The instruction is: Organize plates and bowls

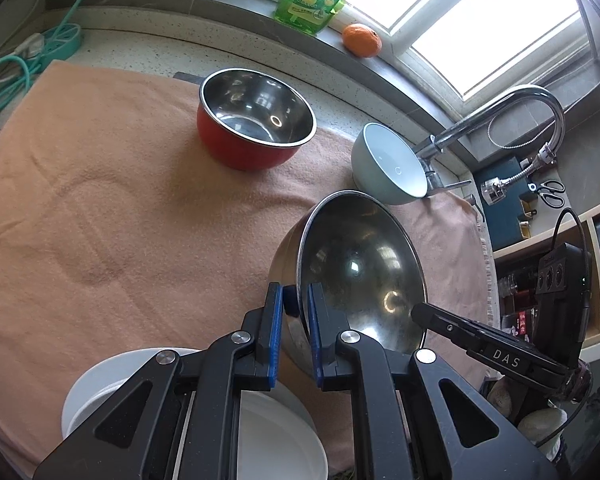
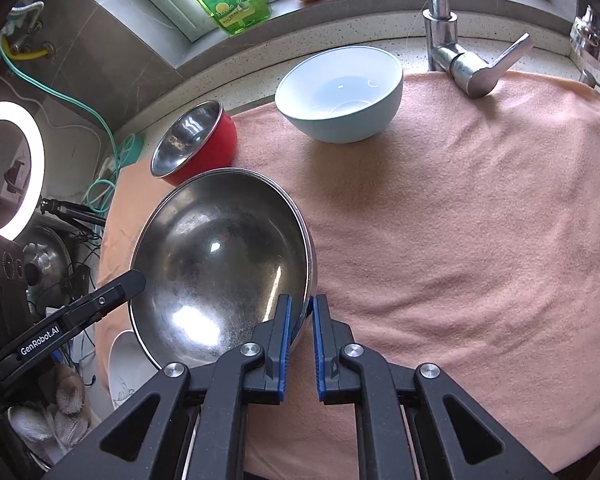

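Both grippers, left (image 1: 296,304) and right (image 2: 301,312), clamp the steel bowl's (image 1: 360,264) rim; next, seemingly, nesting it somewhere.

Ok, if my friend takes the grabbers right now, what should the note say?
Left gripper: shut on the rim of the big steel bowl.
Right gripper: shut on the opposite rim; the bowl hangs tilted above the peach towel.
Red bowl and pale blue bowl: upright and apart on the towel near the windowsill.
White plates: stacked at the near edge, below the left gripper.
Done: steel bowl lifted.
Left: set it down and probably group the bowls.
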Tool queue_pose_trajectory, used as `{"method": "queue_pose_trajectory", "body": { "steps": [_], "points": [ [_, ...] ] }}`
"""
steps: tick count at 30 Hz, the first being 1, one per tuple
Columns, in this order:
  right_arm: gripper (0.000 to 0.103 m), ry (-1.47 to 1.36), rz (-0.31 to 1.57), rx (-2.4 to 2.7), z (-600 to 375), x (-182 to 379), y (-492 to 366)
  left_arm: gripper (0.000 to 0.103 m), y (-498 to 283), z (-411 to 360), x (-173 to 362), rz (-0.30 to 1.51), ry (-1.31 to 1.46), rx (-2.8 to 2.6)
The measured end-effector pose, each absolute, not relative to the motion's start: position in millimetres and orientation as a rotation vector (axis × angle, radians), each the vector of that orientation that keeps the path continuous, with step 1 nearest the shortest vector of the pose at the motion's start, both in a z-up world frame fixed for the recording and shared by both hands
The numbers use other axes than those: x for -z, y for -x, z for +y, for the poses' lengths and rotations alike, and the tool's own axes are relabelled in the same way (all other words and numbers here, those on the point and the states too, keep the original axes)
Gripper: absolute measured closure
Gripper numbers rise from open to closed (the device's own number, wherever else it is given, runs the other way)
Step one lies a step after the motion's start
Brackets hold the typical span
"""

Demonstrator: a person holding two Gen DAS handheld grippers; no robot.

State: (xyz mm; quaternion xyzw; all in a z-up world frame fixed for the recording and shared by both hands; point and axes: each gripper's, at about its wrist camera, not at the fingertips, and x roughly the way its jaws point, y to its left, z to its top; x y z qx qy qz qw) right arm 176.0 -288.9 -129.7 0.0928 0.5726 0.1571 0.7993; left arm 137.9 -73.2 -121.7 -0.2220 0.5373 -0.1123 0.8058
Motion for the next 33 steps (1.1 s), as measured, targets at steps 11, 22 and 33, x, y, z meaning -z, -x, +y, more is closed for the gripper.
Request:
{"method": "queue_pose_trajectory", "body": {
  "steps": [11,22,33],
  "points": [
    [0.094,-0.205,1.237,-0.349,-292.4,131.7,-169.4,0.092,-135.4,-75.3,128.0,1.179,0.458,0.243],
    [0.094,-0.209,1.231,-0.364,-289.8,130.9,-164.4,0.092,-132.1,-69.6,130.0,1.185,0.472,0.240],
    [0.093,-0.188,1.166,-0.341,-293.8,110.0,-161.5,0.092,-130.5,-58.0,121.5,1.160,0.482,0.237]
  ]
}}
